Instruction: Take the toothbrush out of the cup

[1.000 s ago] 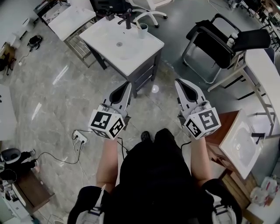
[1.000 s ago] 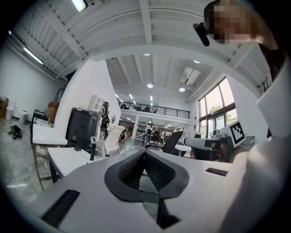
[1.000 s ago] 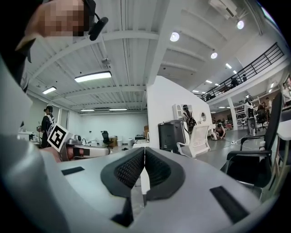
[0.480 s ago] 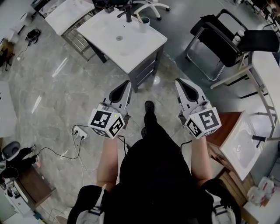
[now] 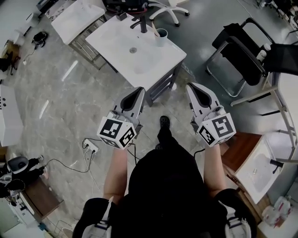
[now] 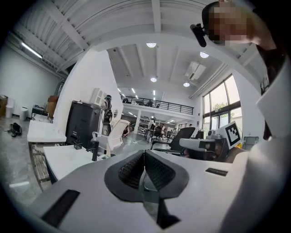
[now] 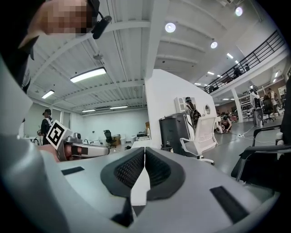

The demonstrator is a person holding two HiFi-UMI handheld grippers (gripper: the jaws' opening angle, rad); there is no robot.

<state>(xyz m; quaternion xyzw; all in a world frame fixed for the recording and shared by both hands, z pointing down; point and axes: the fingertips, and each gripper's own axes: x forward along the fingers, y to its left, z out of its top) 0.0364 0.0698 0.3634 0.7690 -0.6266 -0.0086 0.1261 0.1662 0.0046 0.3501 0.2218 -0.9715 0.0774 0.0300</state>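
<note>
A white cup [image 5: 161,36] stands at the far right corner of a white sink vanity [image 5: 153,65], beside a black faucet [image 5: 143,24]. A thin toothbrush handle [image 5: 158,31] pokes out of the cup, too small for detail. My left gripper [image 5: 139,90] and right gripper [image 5: 191,87] are held side by side at waist height, well short of the vanity. Both are shut with nothing between the pads. In the left gripper view the jaws [image 6: 144,155] point towards the vanity top [image 6: 68,159] and faucet [image 6: 94,150]. In the right gripper view the shut jaws [image 7: 144,154] hide the cup.
A black chair [image 5: 238,50] stands right of the vanity and a white office chair [image 5: 164,6] behind it. A second white table [image 5: 77,16] is at the far left. A power strip [image 5: 91,147] with cables lies on the floor. Another basin [image 5: 258,162] sits at the lower right.
The person has stepped forward, so the vanity and cup are nearer and more central in the head view. Both grippers stay shut and level in front of the body.
</note>
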